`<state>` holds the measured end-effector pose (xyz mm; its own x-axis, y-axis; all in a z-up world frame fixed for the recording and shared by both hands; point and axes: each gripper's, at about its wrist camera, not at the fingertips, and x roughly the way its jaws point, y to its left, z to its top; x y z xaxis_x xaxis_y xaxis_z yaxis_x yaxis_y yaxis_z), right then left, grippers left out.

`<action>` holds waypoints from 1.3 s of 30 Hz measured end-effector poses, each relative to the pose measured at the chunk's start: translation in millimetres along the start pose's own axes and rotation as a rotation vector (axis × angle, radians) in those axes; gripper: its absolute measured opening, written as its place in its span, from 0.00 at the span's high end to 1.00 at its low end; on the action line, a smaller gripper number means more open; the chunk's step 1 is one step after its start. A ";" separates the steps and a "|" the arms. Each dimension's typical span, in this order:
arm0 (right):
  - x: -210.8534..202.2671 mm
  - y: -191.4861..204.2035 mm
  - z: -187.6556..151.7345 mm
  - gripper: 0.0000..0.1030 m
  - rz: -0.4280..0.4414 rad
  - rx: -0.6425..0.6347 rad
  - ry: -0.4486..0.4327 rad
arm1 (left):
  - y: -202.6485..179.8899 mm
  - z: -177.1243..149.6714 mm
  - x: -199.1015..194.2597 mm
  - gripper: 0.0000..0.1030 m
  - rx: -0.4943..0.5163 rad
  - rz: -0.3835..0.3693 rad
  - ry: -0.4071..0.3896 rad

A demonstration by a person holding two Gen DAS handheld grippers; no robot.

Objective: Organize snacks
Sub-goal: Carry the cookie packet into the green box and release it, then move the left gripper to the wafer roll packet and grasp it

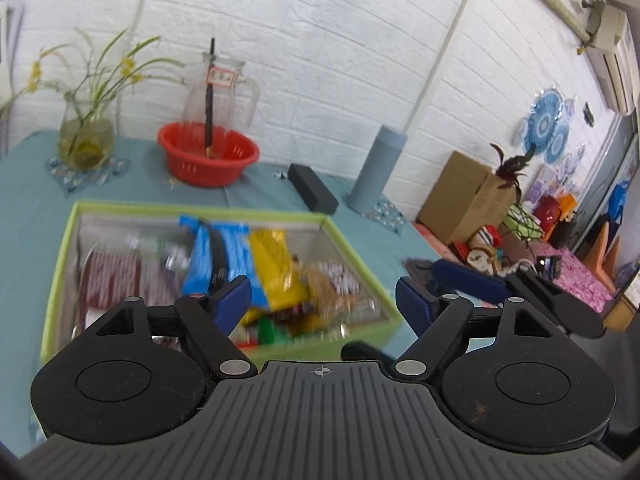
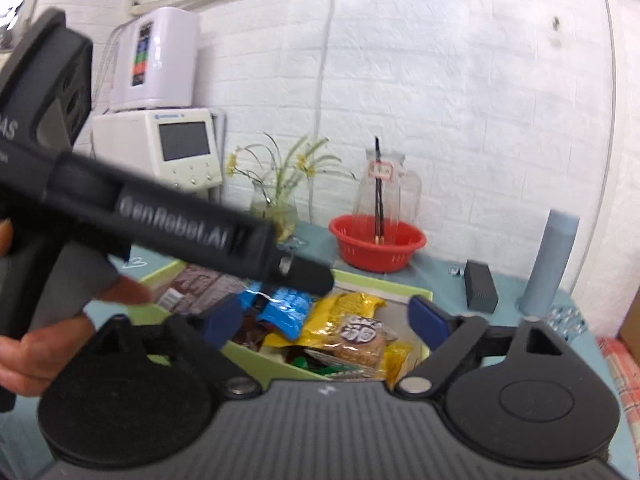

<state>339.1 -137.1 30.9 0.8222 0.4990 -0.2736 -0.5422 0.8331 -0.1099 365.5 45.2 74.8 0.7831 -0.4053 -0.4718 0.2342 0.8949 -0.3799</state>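
Note:
A green-rimmed box point(image 1: 60, 264) on the teal table holds several snack packs: blue packs point(image 1: 208, 256), a yellow pack point(image 1: 276, 268), dark red packs point(image 1: 112, 284) and a brown biscuit pack point(image 1: 332, 284). My left gripper point(image 1: 324, 300) is open and empty, above the box's near right side. My right gripper point(image 2: 324, 320) is open and empty, over the box point(image 2: 400, 290); the yellow pack point(image 2: 344, 316), blue pack point(image 2: 288, 308) and biscuit pack point(image 2: 360, 340) show between its fingers. The left gripper's body point(image 2: 180, 228) crosses the right wrist view.
A red basket point(image 1: 208, 156) with a glass jug point(image 1: 220, 92), a vase of flowers point(image 1: 86, 136), a black case point(image 1: 312, 194) and a grey-blue cylinder point(image 1: 378, 168) stand behind the box. A white appliance point(image 2: 184, 144) stands at the far left. Cardboard box point(image 1: 464, 200) beyond the table's right edge.

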 end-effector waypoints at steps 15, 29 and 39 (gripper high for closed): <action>6.2 88.4 -60.9 0.09 0.264 0.100 0.246 | 84.0 -79.7 -63.9 0.33 -0.268 0.147 0.071; 25.7 127.0 -50.9 0.09 0.262 -0.103 0.322 | 100.7 -97.1 -52.8 0.31 -0.370 0.136 0.160; 21.5 144.1 -65.1 0.09 0.321 -0.064 0.379 | 111.1 -96.5 -48.2 0.31 -0.377 0.143 0.157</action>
<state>267.3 -21.9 -53.1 0.4979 0.5965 -0.6295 -0.7771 0.6291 -0.0184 298.2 146.1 -21.4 0.6885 -0.3318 -0.6449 -0.1195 0.8252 -0.5521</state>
